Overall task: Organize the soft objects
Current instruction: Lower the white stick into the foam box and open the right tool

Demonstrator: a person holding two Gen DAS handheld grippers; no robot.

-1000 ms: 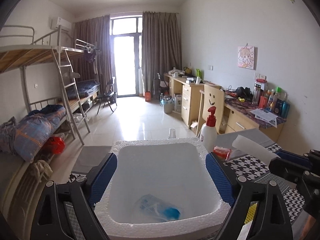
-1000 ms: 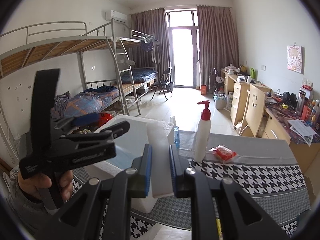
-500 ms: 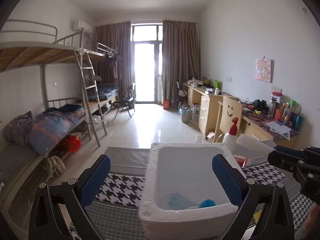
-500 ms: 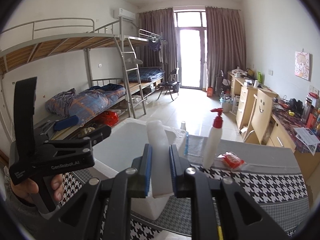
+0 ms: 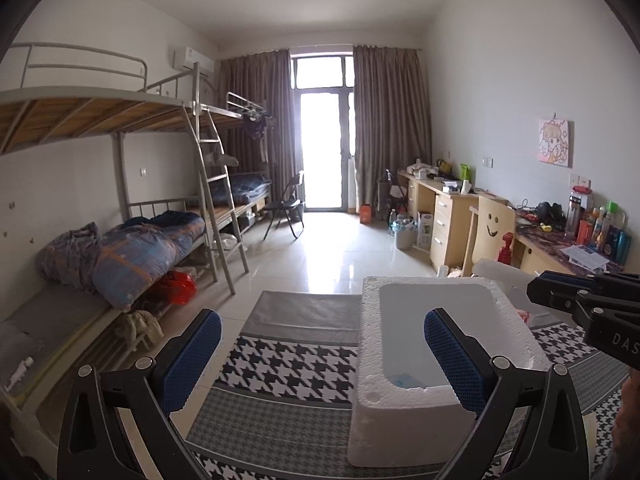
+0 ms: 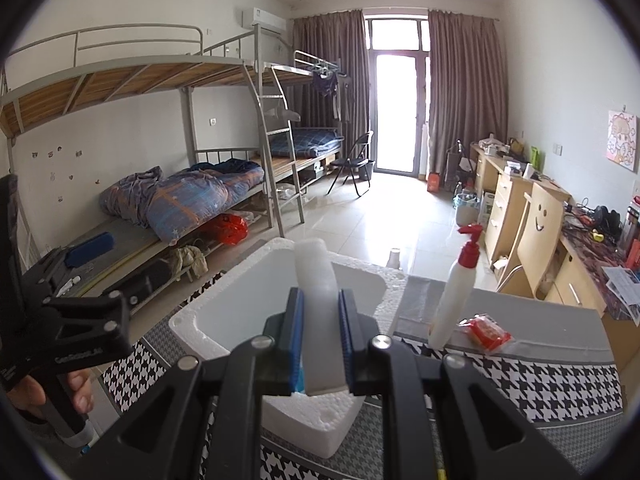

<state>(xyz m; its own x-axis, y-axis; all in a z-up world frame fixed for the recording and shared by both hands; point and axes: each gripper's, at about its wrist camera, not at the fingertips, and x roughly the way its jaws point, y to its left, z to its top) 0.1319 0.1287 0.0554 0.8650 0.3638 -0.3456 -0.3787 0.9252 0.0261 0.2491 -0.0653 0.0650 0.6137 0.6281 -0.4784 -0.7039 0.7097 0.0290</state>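
Black left gripper (image 6: 60, 344) — "GenRobot.AI" printed — beside white foam box (image 6: 224, 312).

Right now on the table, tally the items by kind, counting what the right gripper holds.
Foam box: 1
Pump bottle: 1
Red packet: 1
White foam roll, in the right gripper: 1
Blue packet in box: 1
Total: 5

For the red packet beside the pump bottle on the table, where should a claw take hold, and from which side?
Grip the red packet across its short width, coming from above. It lies flat on the grey cloth, so there is no edge to reach from the side. Approach from its right, because the pump bottle stands close on its left.
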